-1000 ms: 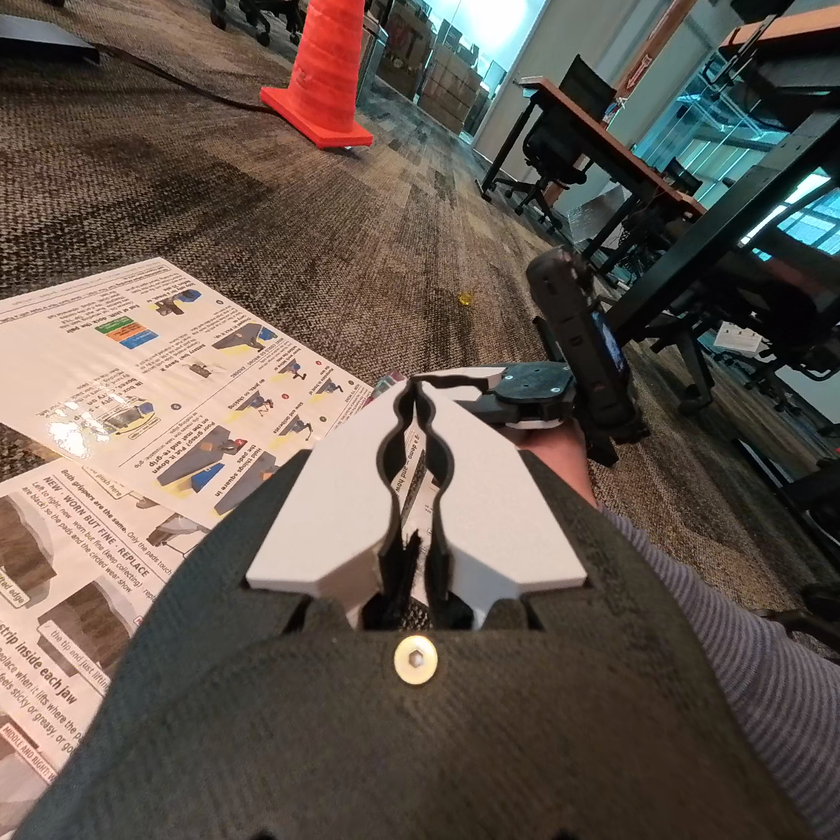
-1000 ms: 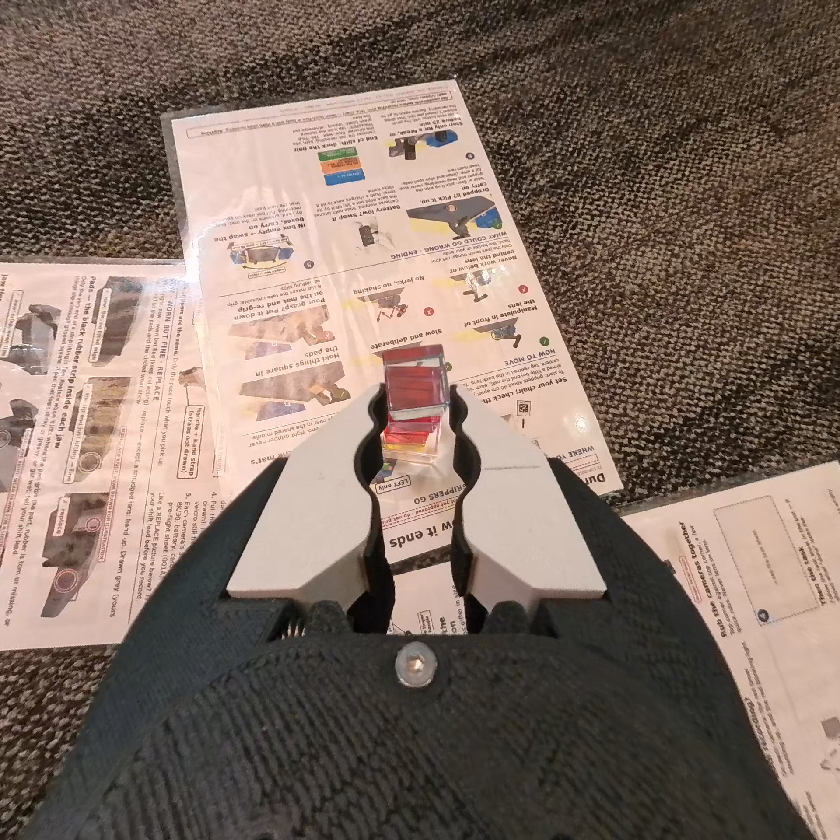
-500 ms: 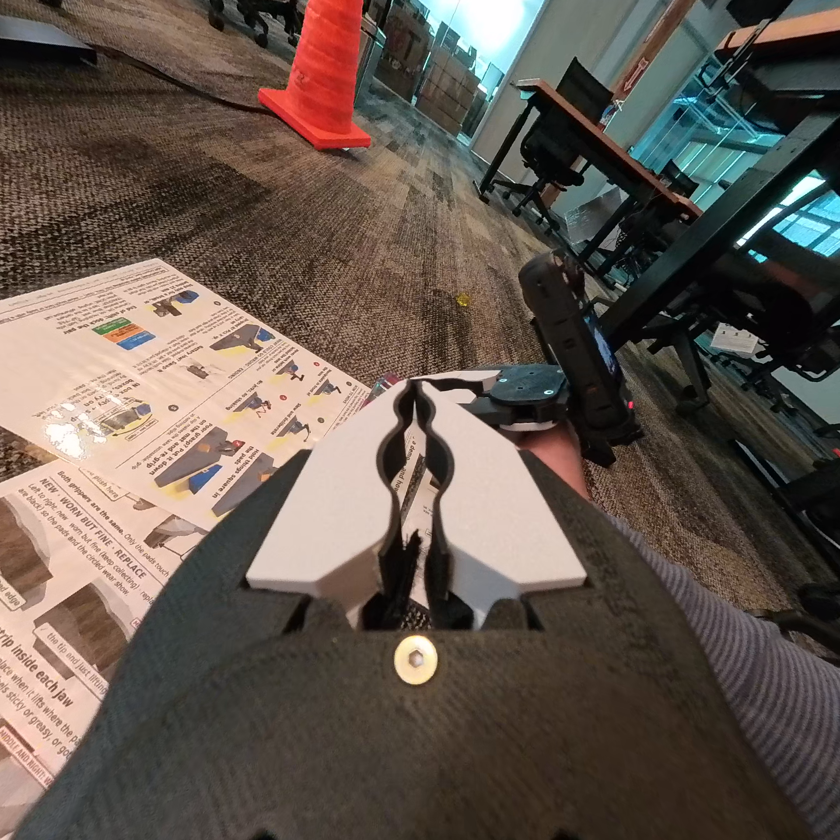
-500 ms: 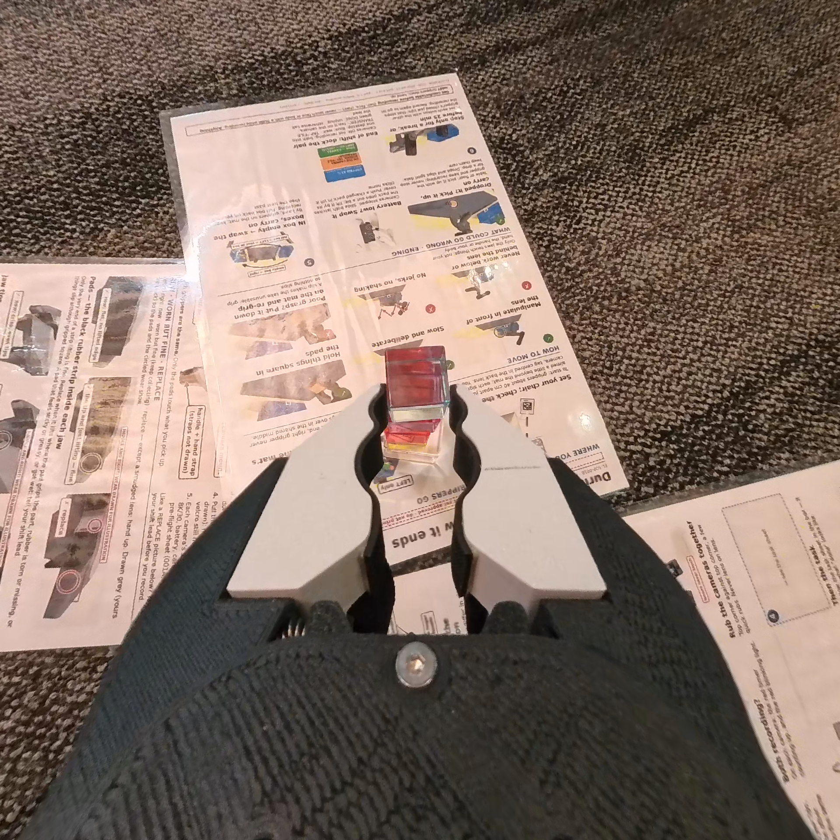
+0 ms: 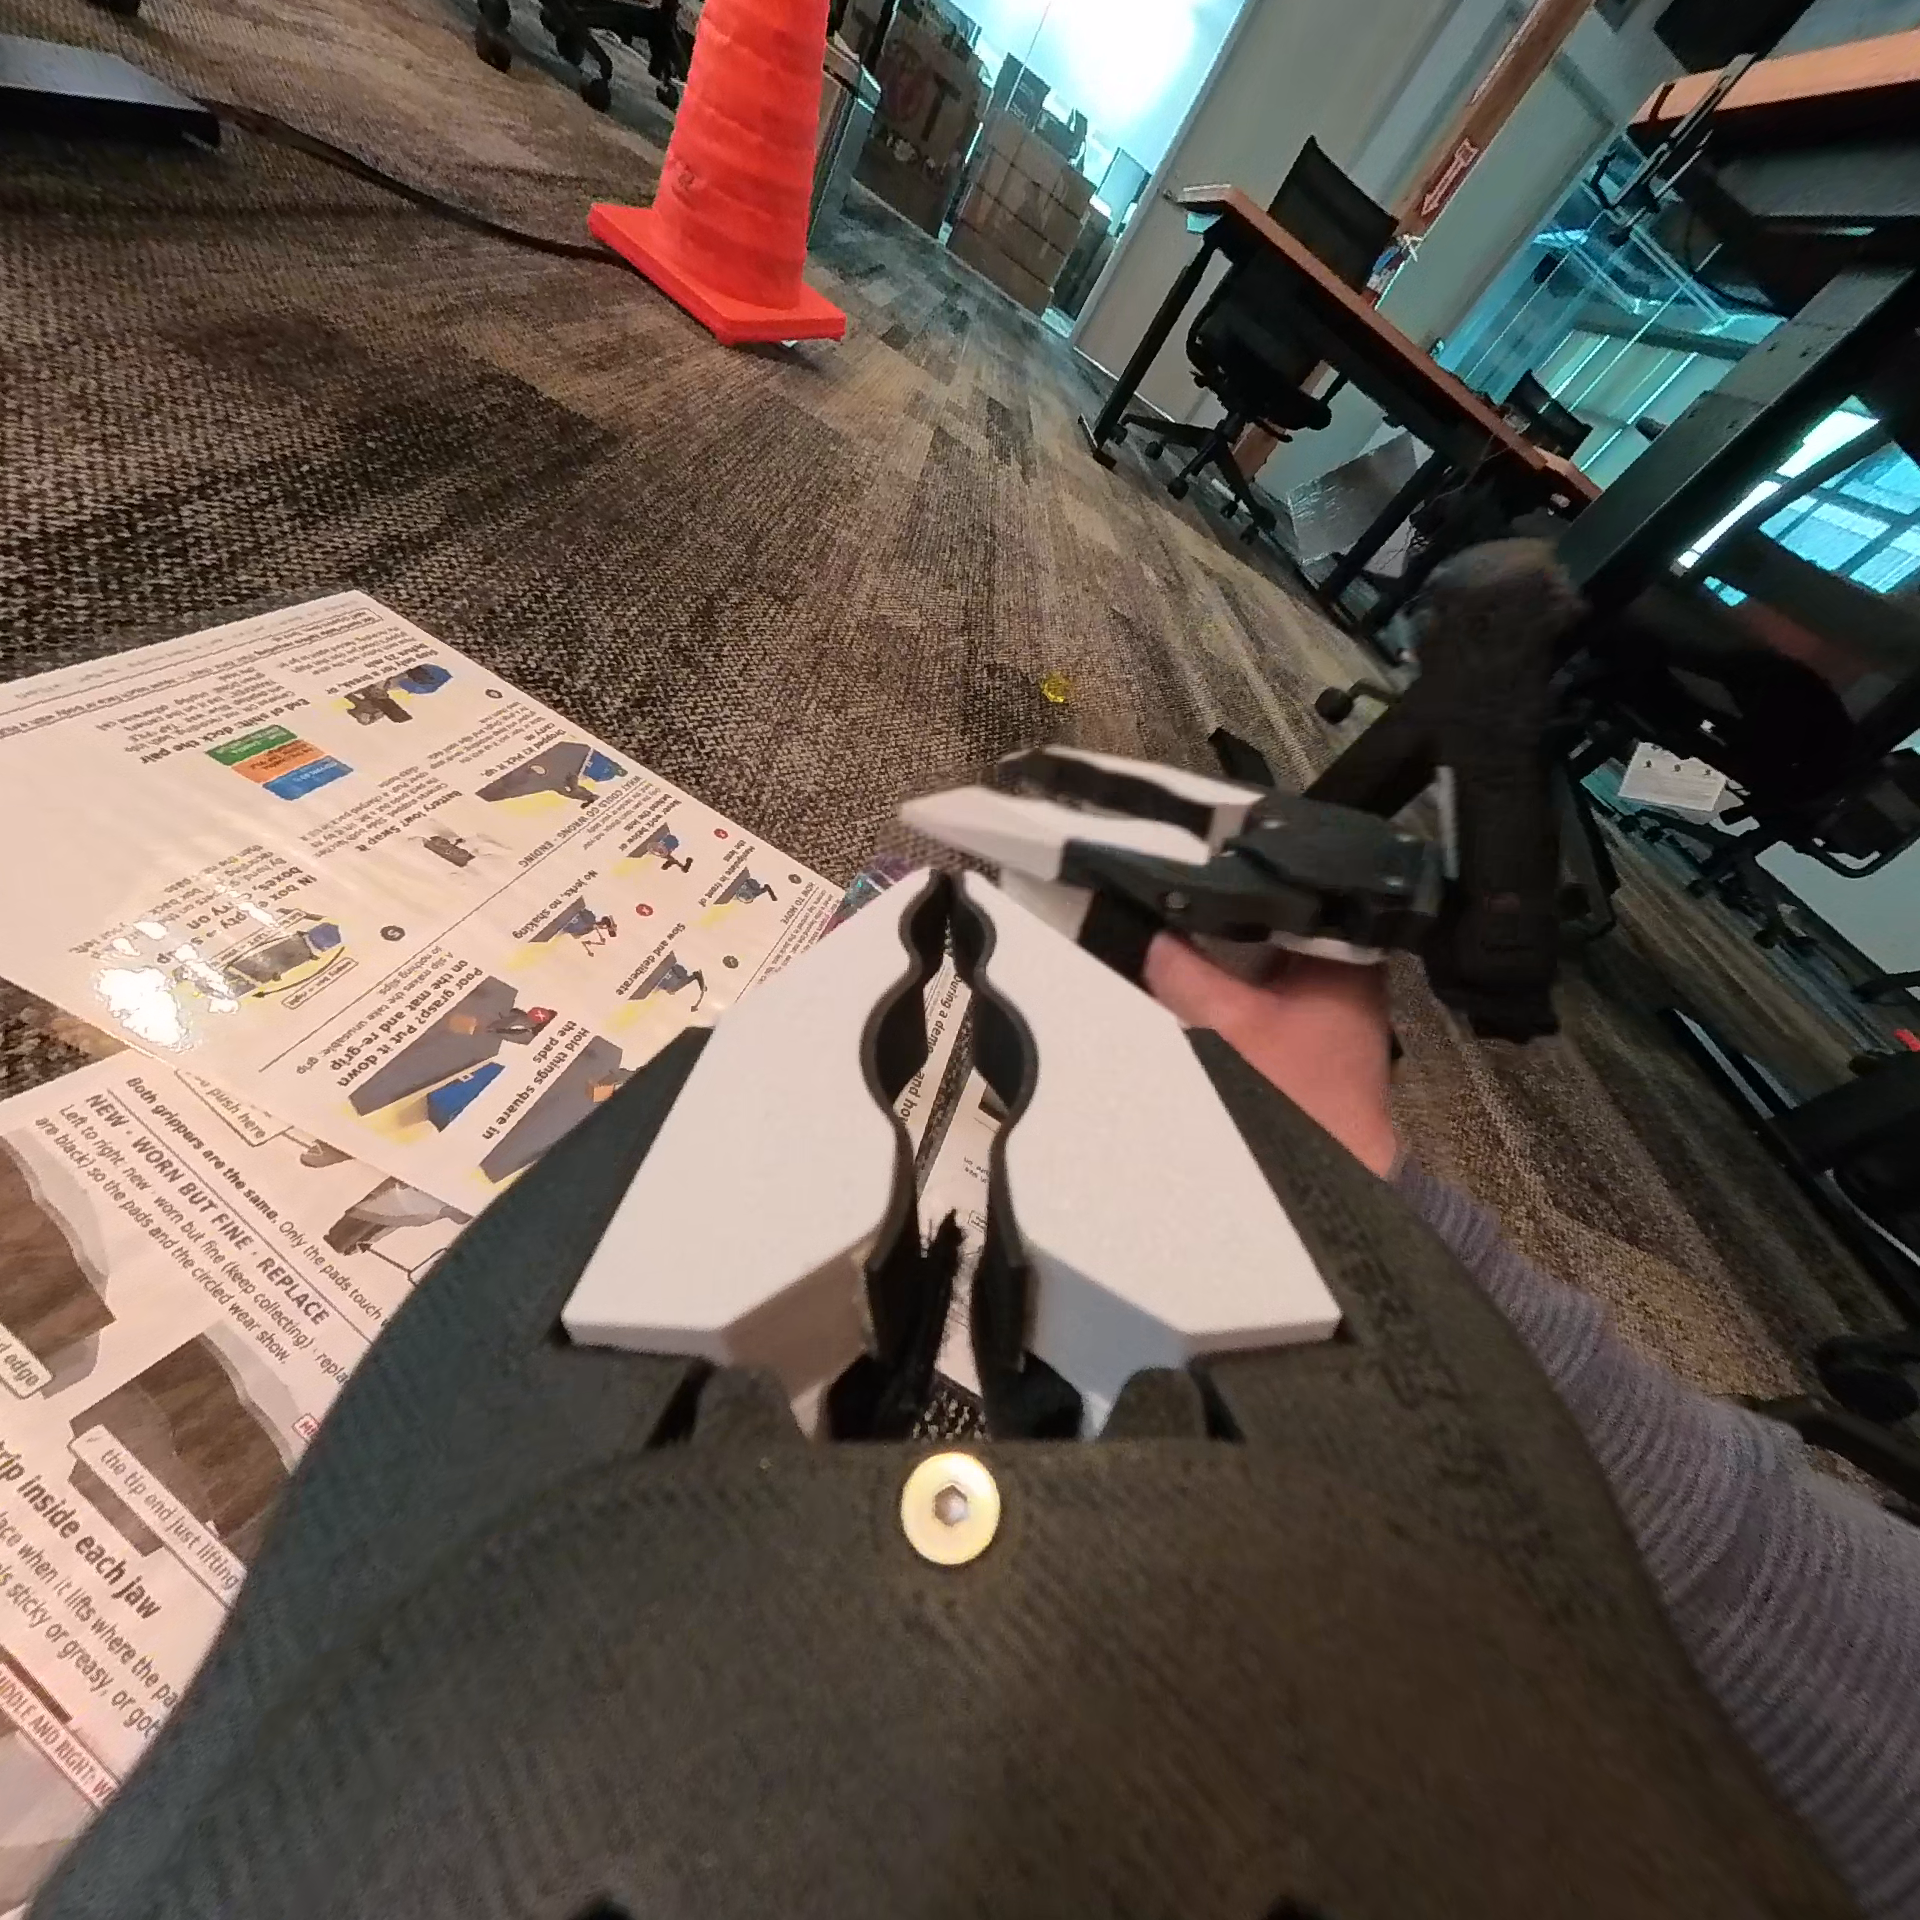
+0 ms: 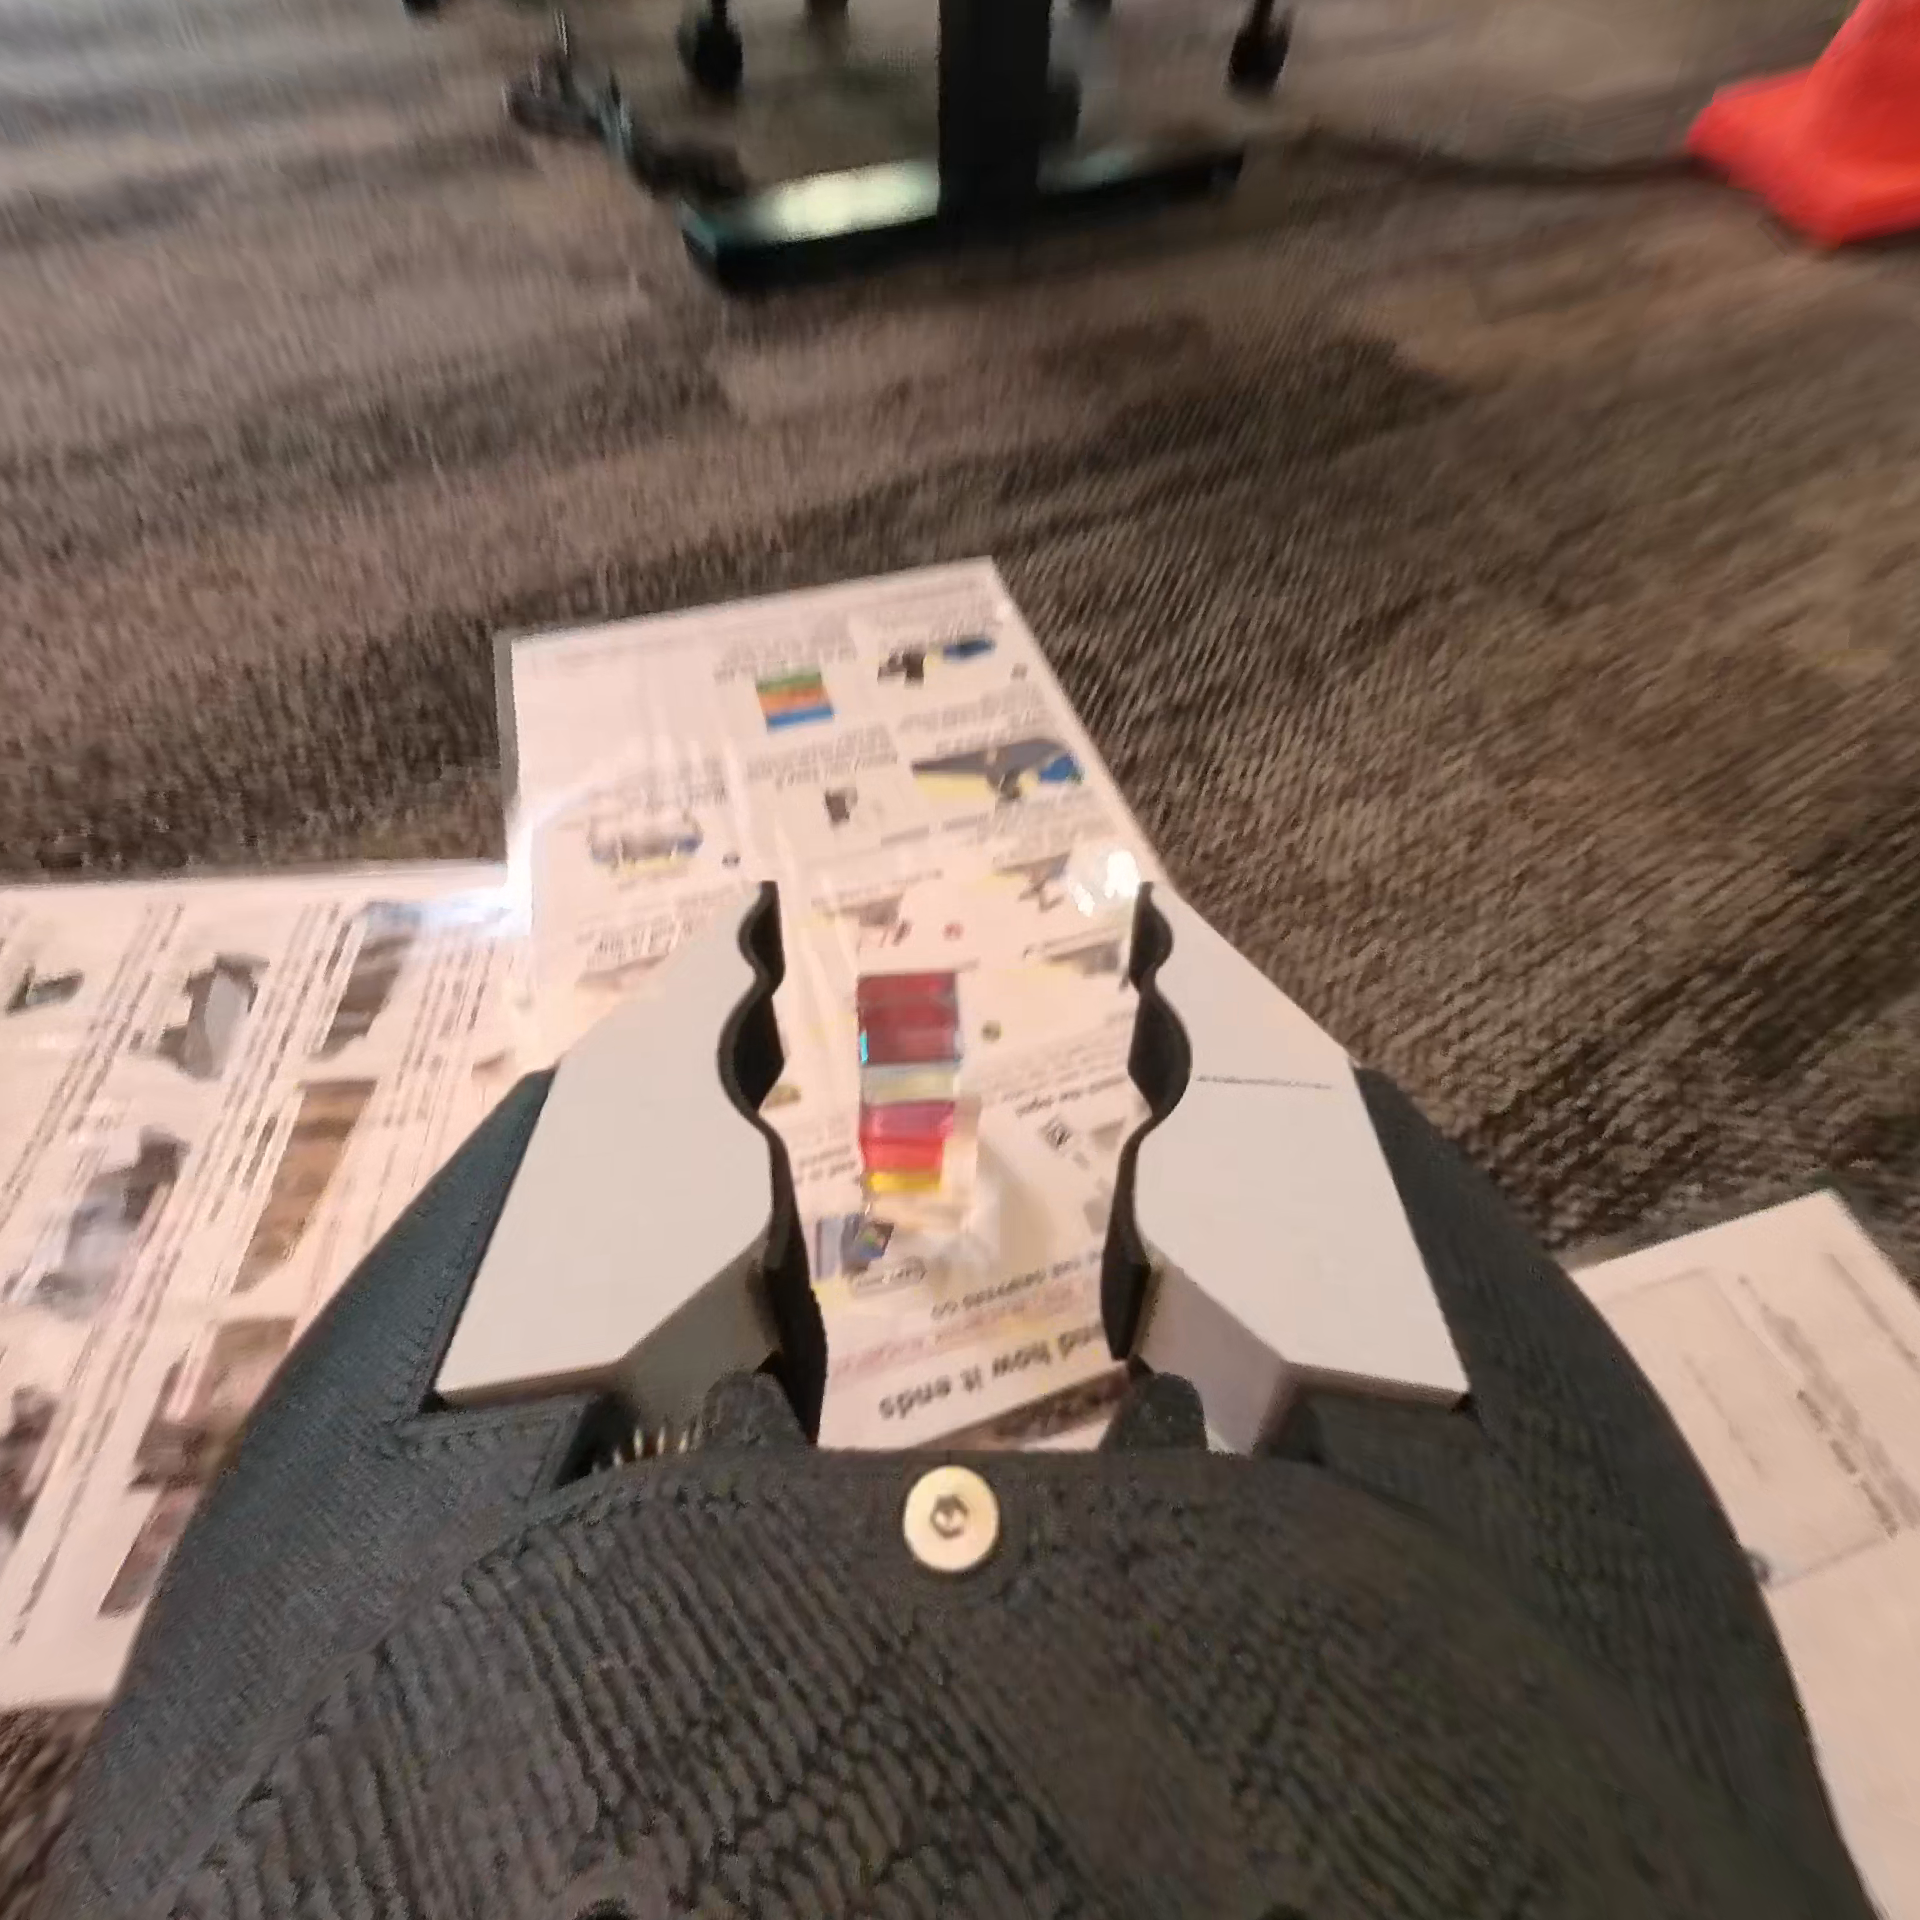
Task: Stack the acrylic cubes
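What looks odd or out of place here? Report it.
A small yellow scrap lies alone on the carpet, apart from the laminated sheets. The clear cube with red inside stands free between the open right gripper fingers. Nothing looks spilled or damaged.

Bare carpet [image 6: 1455, 520] ahead, orange cone [image 5: 727, 177] and seemingly a desk base [image 6: 966, 197] beyond

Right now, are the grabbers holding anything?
No. The right gripper is open, its fingers clear of the shiny cube standing on the sheet. The left gripper is shut on nothing.
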The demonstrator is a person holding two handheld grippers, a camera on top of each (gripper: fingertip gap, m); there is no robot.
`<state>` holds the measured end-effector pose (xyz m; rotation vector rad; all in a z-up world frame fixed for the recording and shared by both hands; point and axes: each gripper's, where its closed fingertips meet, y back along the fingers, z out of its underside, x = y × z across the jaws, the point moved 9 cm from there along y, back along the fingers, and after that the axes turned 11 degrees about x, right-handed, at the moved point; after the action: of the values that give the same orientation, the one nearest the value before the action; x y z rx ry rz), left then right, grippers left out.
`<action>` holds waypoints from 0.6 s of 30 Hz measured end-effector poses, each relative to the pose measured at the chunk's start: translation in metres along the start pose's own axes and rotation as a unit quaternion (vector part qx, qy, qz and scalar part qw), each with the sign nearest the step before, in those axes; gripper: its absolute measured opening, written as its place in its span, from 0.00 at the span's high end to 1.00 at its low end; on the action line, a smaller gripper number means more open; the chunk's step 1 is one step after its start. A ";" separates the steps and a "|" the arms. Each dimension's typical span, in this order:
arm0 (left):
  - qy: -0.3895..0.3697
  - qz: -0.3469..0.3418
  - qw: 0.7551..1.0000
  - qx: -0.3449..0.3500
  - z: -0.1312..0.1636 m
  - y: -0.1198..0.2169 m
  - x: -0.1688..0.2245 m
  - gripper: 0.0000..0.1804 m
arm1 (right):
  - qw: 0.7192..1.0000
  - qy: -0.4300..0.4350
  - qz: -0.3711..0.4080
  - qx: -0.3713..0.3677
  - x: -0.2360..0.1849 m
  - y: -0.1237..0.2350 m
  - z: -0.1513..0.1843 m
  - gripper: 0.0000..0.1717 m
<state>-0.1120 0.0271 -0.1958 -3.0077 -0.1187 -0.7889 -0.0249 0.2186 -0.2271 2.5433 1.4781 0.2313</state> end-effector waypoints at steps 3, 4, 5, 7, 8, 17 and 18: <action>-0.001 0.000 1.000 0.000 0.000 0.000 0.000 1.00 | 0.994 0.011 0.037 0.098 0.014 0.019 -0.019 0.62; 0.000 0.000 1.000 -0.001 0.000 0.000 0.000 1.00 | 0.990 0.014 0.048 0.130 0.018 0.026 -0.024 0.62; 0.000 0.001 1.000 -0.001 0.000 0.000 0.000 1.00 | 0.985 0.015 0.058 0.159 0.022 0.032 -0.028 0.62; -0.001 0.000 1.000 -0.002 0.001 -0.001 0.000 1.00 | 0.977 0.005 0.071 0.203 0.029 0.042 -0.034 0.63; -0.001 0.000 1.000 -0.002 0.001 -0.001 0.000 1.00 | 0.973 -0.004 0.071 0.218 0.032 0.045 -0.036 0.65; -0.003 0.000 1.000 -0.005 0.002 -0.001 0.000 1.00 | 0.971 -0.019 0.067 0.227 0.034 0.047 -0.033 0.69; -0.002 0.001 1.000 -0.005 0.002 -0.002 0.000 1.00 | 0.972 -0.015 0.067 0.226 0.034 0.047 -0.032 0.70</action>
<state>-0.1108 0.0289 -0.1972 -3.0186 -0.1122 -0.7847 0.0236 0.2284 -0.1838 2.9874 1.4877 -0.1456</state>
